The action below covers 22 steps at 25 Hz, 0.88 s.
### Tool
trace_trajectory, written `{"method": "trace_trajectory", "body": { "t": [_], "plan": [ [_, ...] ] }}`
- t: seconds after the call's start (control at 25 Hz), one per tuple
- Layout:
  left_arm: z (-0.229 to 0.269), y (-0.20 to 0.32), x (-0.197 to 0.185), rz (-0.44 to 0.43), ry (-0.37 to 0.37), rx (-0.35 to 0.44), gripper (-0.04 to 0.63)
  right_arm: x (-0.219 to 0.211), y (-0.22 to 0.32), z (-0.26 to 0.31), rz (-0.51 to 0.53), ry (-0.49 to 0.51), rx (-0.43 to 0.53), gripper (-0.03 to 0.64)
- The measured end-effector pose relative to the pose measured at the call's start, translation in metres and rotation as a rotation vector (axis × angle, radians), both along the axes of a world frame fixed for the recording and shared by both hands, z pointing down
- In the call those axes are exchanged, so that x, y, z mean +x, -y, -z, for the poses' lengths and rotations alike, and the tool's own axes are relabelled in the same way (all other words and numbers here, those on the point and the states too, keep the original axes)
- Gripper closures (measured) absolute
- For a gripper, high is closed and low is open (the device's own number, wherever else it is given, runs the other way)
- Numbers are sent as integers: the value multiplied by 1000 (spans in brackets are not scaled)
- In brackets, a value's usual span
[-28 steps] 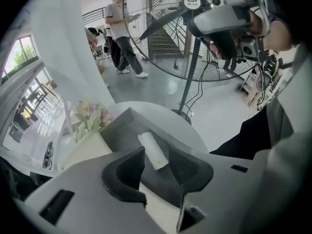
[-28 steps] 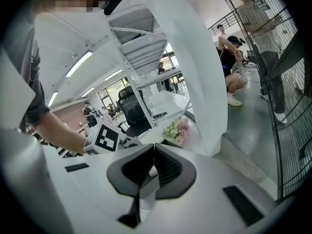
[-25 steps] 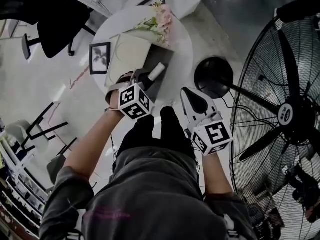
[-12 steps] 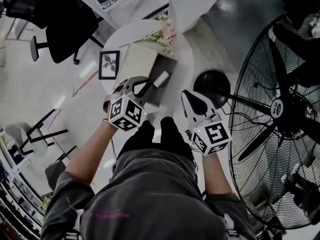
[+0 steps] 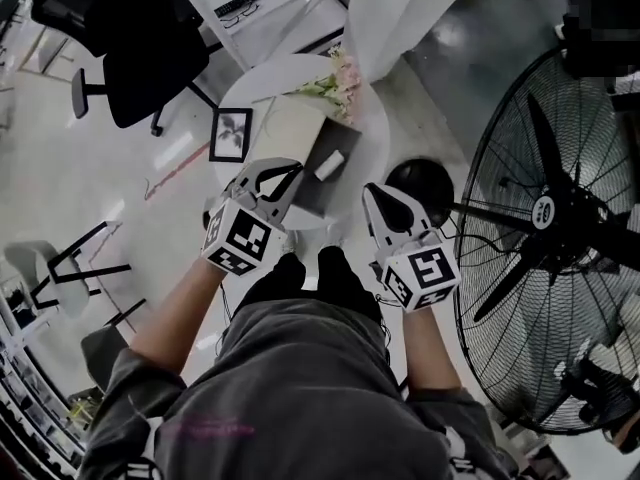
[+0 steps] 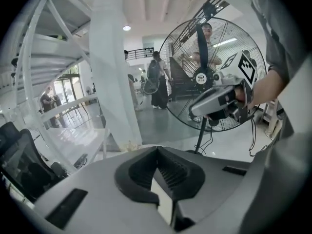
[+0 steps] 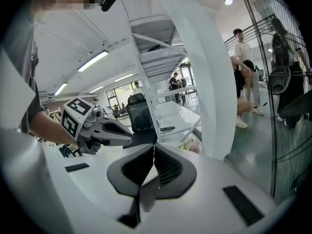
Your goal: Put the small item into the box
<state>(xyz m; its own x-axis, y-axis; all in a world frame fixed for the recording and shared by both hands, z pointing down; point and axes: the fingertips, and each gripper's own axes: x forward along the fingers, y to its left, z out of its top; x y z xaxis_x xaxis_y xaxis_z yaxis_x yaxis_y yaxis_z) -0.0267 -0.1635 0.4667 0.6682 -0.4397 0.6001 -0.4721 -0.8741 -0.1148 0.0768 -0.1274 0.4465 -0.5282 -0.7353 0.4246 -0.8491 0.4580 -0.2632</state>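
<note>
The left gripper (image 5: pixel 285 176), jaws just closed on nothing, and the shut, empty right gripper (image 5: pixel 378 196) are hovering near the box (image 5: pixel 325 196), where a careless swing risks bumping the small item (image 5: pixel 328 165) out.

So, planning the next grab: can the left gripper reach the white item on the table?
Probably yes: nothing stands between left gripper and white item, but its jaws have just closed empty.

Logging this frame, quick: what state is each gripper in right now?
Left gripper: jaws have just been closing, now shut, nothing between them.
Right gripper: shut, empty.
</note>
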Motion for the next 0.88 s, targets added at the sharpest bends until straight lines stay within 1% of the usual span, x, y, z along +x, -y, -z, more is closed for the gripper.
{"method": "trace_trajectory", "body": {
  "t": [0.56,0.88],
  "plan": [
    [75,-17,-22,24,-143,87,581,-19,-13,48,9,-48,102,595],
    [95,-34,-31,5,-193,102,581,-29,-20,73,17,-71,159,595]
  ]
}}
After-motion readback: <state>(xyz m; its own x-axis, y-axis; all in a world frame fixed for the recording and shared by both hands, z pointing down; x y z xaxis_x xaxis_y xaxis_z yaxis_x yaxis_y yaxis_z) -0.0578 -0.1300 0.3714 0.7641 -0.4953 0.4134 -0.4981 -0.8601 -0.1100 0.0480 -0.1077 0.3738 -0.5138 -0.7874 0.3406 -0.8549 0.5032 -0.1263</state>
